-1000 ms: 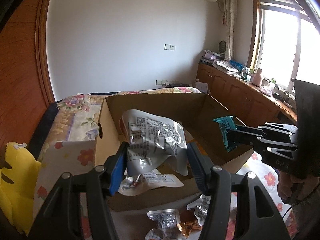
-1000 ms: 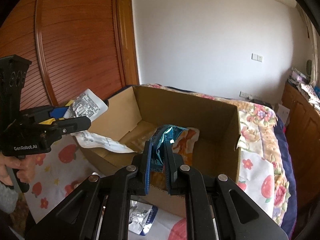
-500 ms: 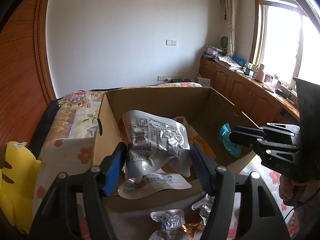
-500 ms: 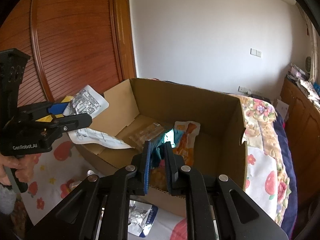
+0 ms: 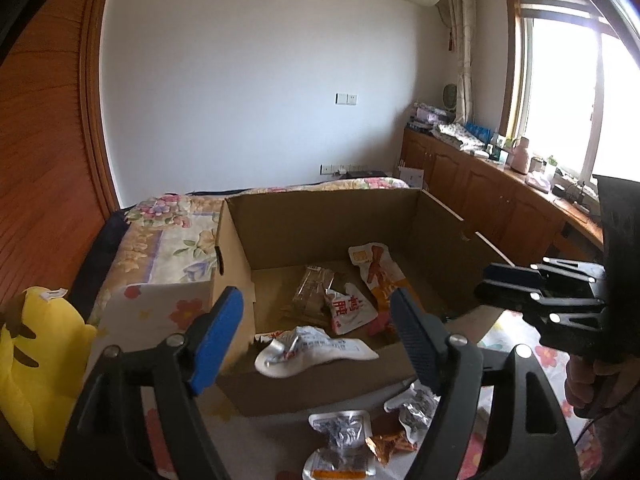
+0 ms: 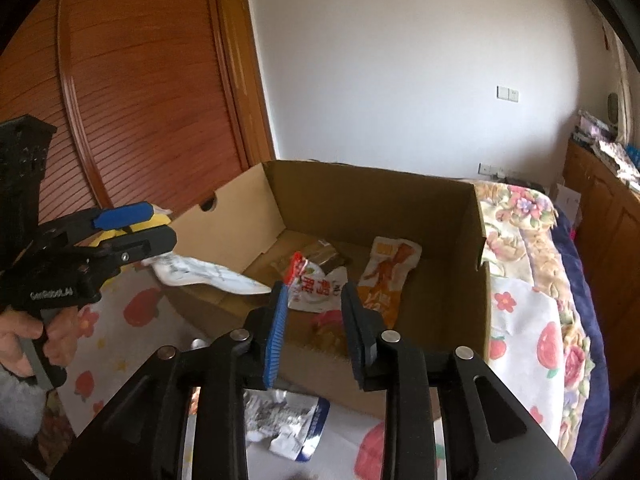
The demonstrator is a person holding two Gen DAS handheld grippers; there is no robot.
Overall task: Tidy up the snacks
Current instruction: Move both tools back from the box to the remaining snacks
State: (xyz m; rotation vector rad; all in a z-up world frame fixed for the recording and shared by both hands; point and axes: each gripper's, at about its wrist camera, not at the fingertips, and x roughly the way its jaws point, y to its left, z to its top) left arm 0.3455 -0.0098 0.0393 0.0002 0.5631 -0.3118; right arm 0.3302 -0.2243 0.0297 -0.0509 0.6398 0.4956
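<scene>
Looking along the left gripper point(image 5: 316, 320), its jaws stand wide apart with nothing between them, just in front of the cardboard box point(image 5: 320, 216). A white packet point(image 5: 316, 350) lies draped over the box's near wall. Inside the box sit a red-and-white pouch point(image 5: 350, 308), an orange pouch point(image 5: 378, 270) and a clear wrapper point(image 5: 314, 290). Loose foil snacks point(image 5: 344, 426) lie on the flowered sheet before the box. The right gripper point(image 5: 504, 284) hangs at the box's right side.

From the right gripper point(image 6: 314, 316), jaws are parted and empty above the box's point(image 6: 372, 196) near wall. The white packet point(image 6: 208, 274) hangs over the box's left edge, beside the left gripper point(image 6: 136, 226). A blue-edged packet point(image 6: 288, 424) lies outside, below the box.
</scene>
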